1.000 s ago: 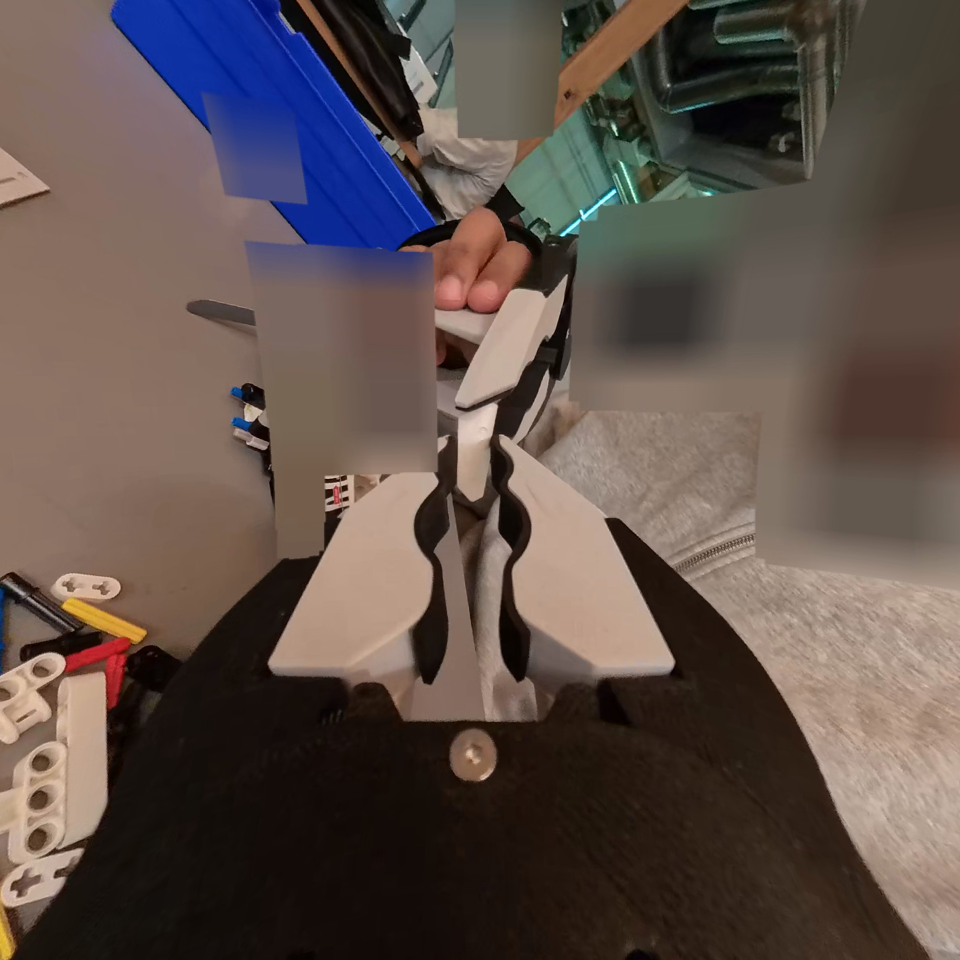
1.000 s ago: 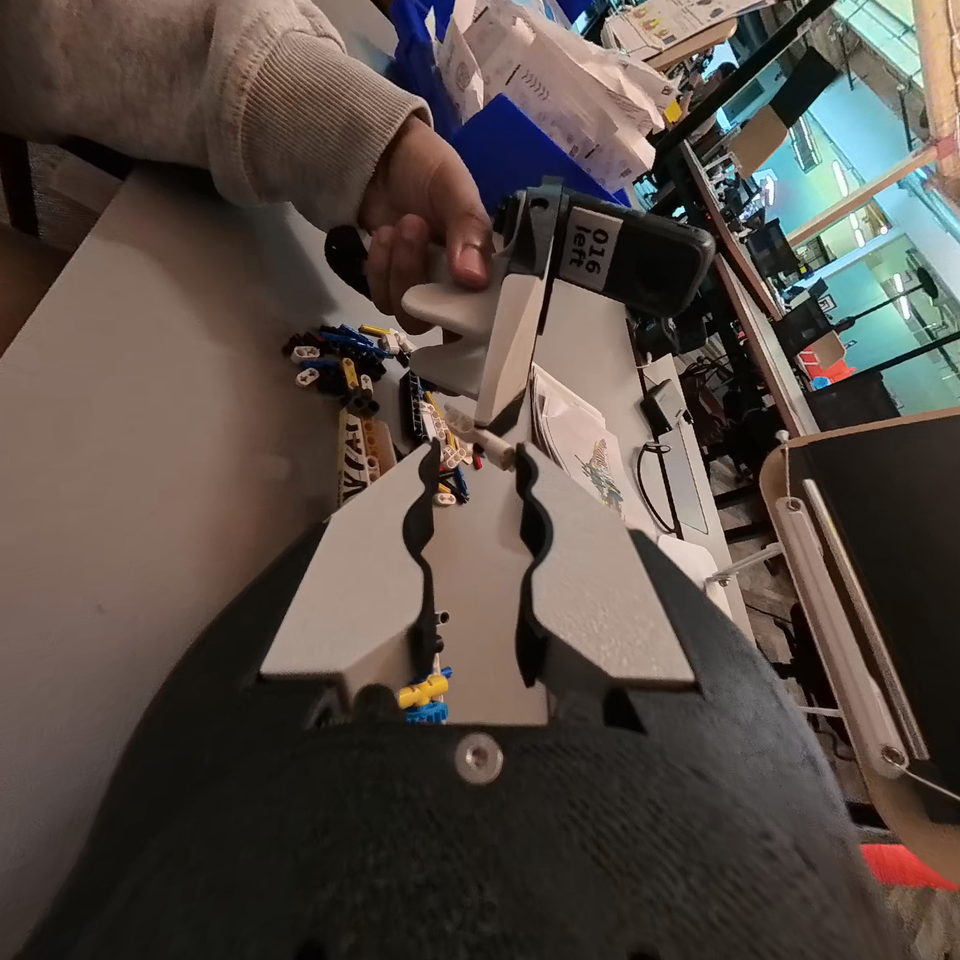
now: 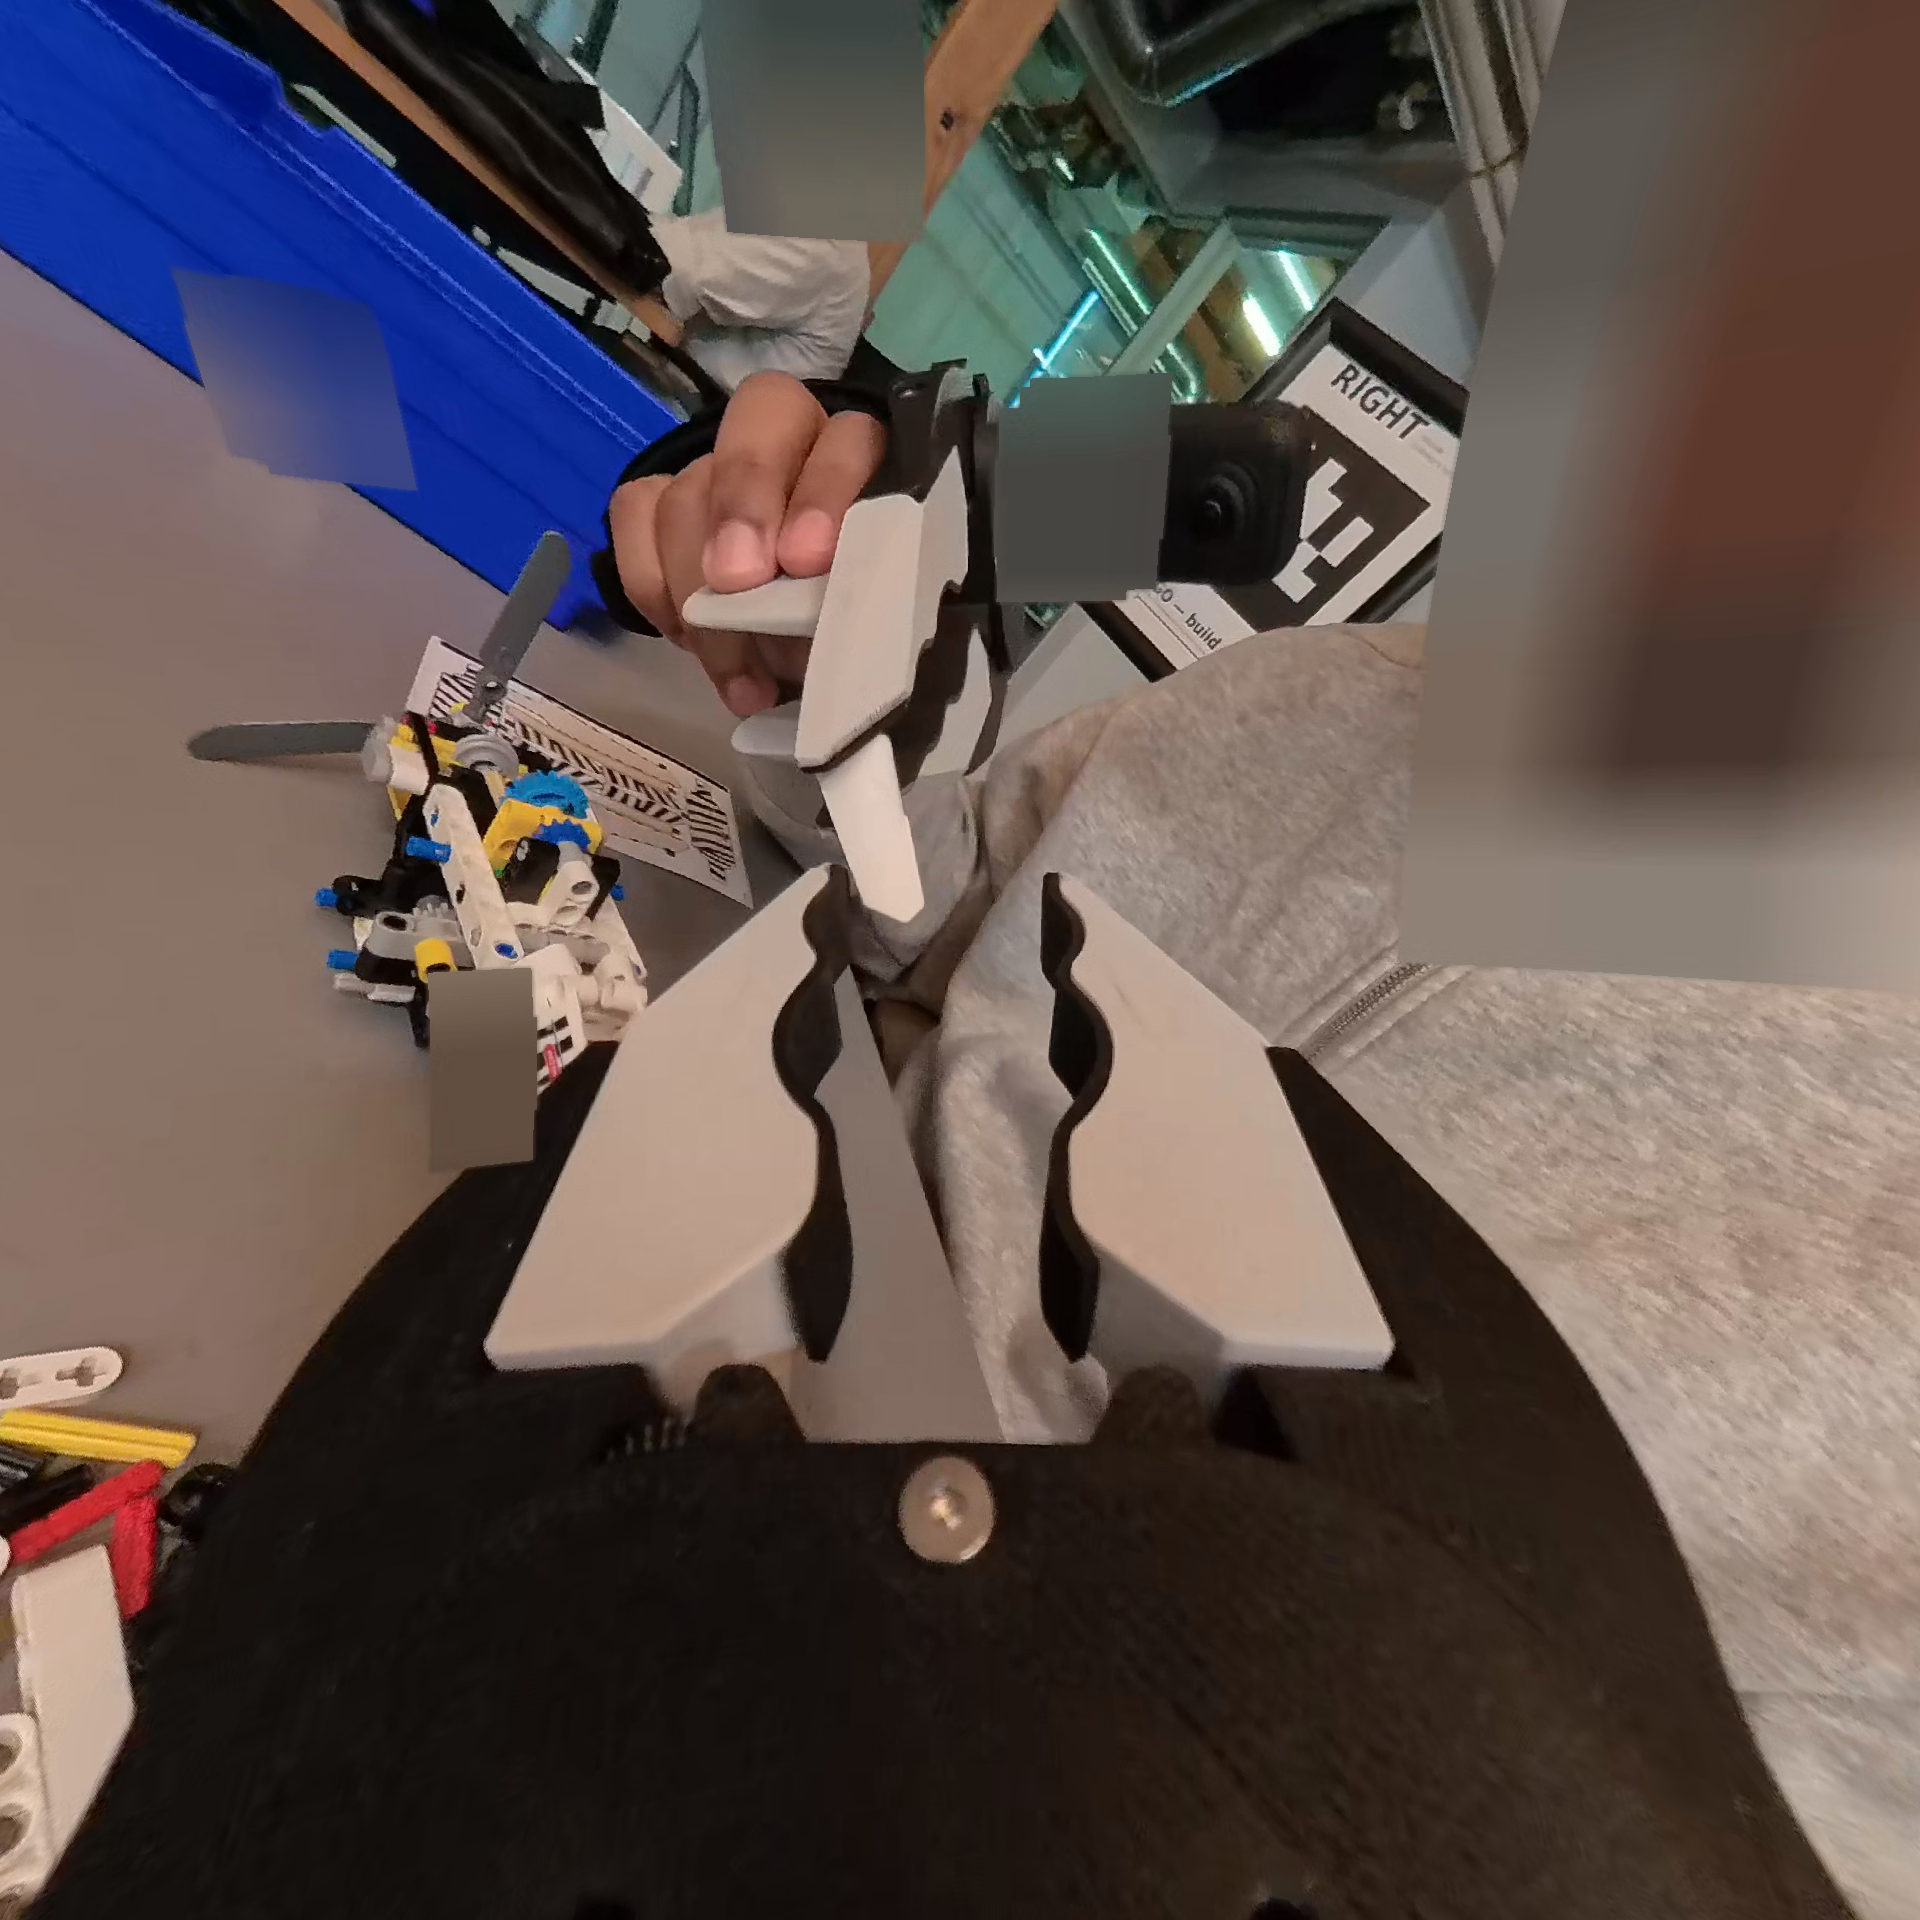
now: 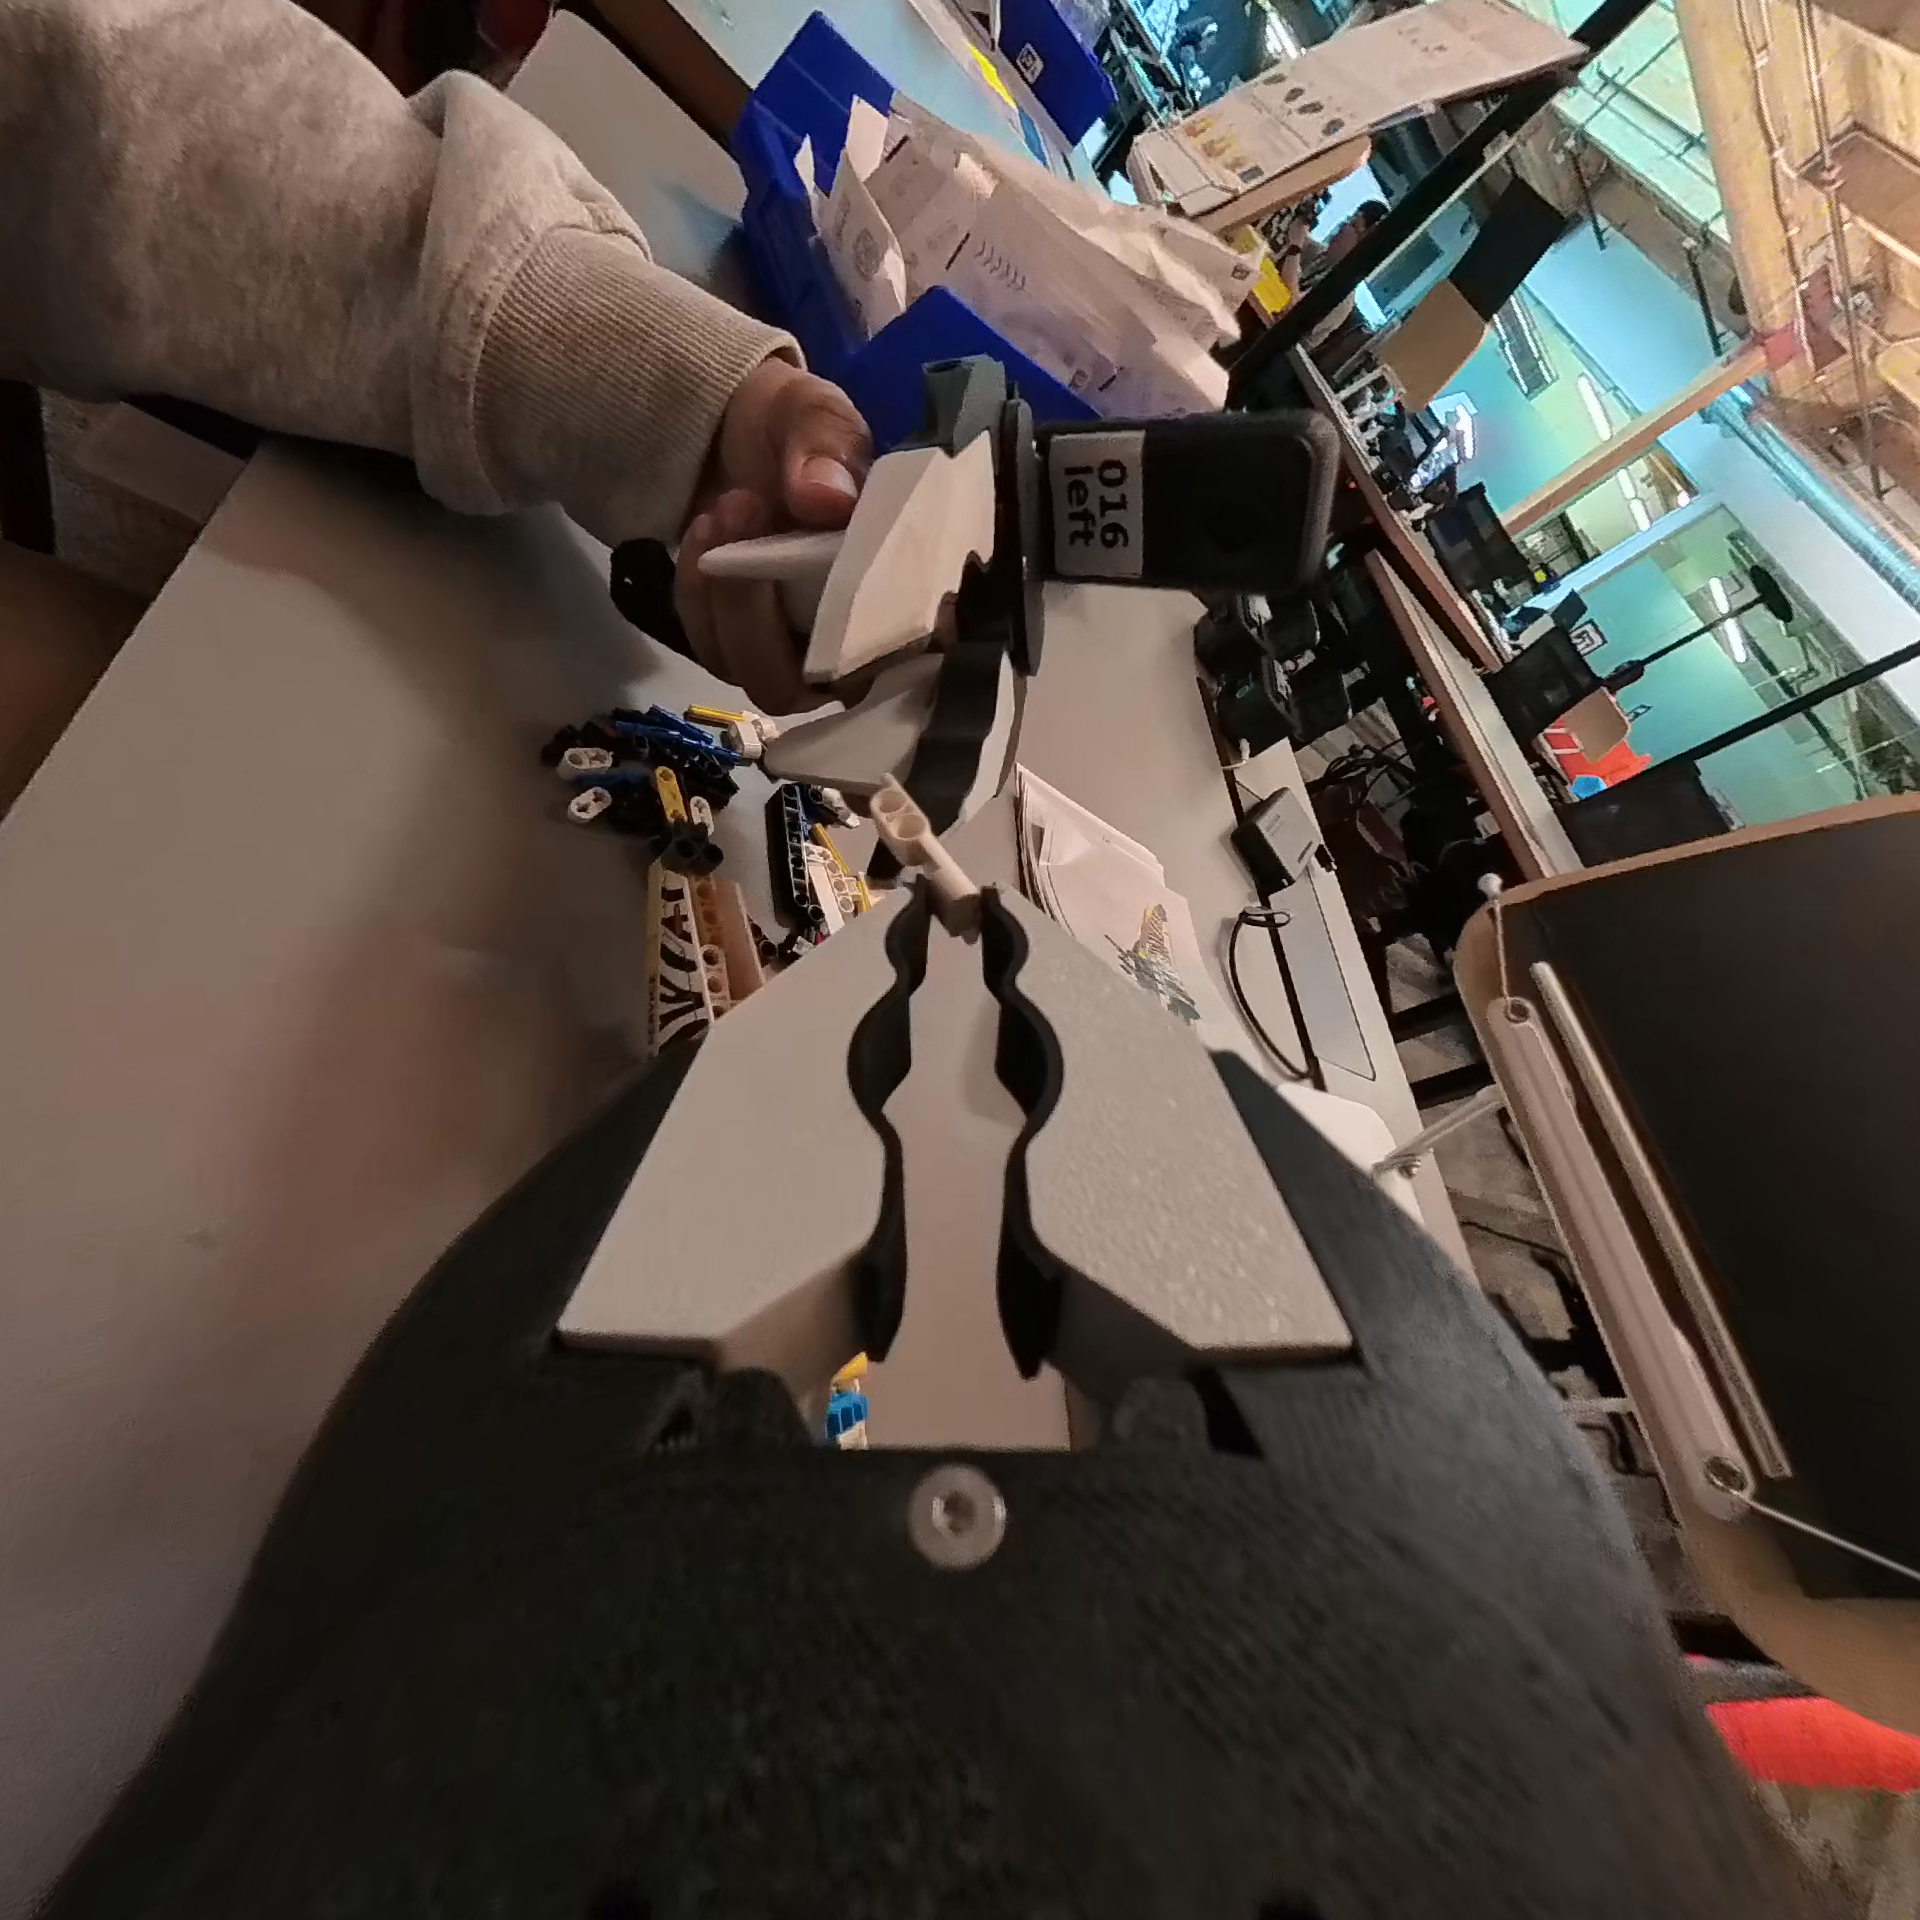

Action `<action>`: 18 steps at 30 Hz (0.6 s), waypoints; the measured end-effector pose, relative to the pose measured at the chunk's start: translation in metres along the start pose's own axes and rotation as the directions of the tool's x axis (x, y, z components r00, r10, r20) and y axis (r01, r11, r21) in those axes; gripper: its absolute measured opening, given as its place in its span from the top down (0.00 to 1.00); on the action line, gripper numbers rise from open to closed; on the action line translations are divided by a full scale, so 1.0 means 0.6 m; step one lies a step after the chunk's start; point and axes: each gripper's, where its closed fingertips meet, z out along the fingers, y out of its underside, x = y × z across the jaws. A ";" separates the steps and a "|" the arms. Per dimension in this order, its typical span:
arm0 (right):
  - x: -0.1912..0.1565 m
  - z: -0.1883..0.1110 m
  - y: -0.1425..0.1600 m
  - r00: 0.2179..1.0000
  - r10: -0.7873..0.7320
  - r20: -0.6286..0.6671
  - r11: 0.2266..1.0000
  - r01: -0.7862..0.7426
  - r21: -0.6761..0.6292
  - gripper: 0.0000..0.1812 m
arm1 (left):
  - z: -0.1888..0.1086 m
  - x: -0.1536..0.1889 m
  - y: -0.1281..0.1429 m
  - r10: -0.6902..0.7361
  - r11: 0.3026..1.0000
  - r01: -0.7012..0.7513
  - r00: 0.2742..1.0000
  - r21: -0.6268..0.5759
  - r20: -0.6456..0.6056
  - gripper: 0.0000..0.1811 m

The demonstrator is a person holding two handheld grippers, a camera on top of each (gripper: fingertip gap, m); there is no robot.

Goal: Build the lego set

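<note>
My right gripper (image 4: pixel 953 904) is shut on a small white lego piece (image 4: pixel 914 831), gripping its peg end at the fingertips. In the left wrist view the same piece (image 3: pixel 878 831) hangs down from the right gripper's fingers (image 3: pixel 873 623), and its tip is next to my left finger's tip. My left gripper (image 3: pixel 940 894) is open and empty, held above a person's grey sweater. The partly built model (image 3: pixel 488 873), white, yellow and black with grey propeller blades, lies on the grey table to the left.
Loose lego parts lie at the table's near left (image 3: pixel 73 1455) and in a pile (image 4: pixel 644 769) beside a printed white beam (image 4: pixel 691 977). A sticker sheet (image 3: pixel 623 769) lies under the model. A blue bin (image 3: pixel 312 239) stands behind. An instruction booklet (image 4: pixel 1101 883) lies further along the table. The grippers are tip to tip, or close to it.
My left gripper has opened and let go of the white piece. The right gripper has closed on it and holds it alone. The model has come into the left view.
</note>
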 end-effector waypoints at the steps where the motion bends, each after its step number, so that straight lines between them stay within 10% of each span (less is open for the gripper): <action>1: 0.002 -0.001 -0.001 1.000 0.010 -0.003 1.000 -0.010 -0.003 0.96 | 0.001 -0.002 0.001 0.013 1.000 -0.013 1.000 -0.001 0.014 0.80; 7: 0.005 -0.008 0.004 0.984 0.164 -0.062 0.983 -0.169 -0.076 0.96 | 0.004 -0.020 0.009 0.101 0.995 -0.100 0.989 -0.015 0.109 0.81; 18: -0.119 -0.009 0.059 0.864 0.492 -0.107 0.865 -0.499 -0.057 0.96 | -0.062 0.002 -0.033 0.197 0.918 -0.257 0.957 0.302 0.213 0.87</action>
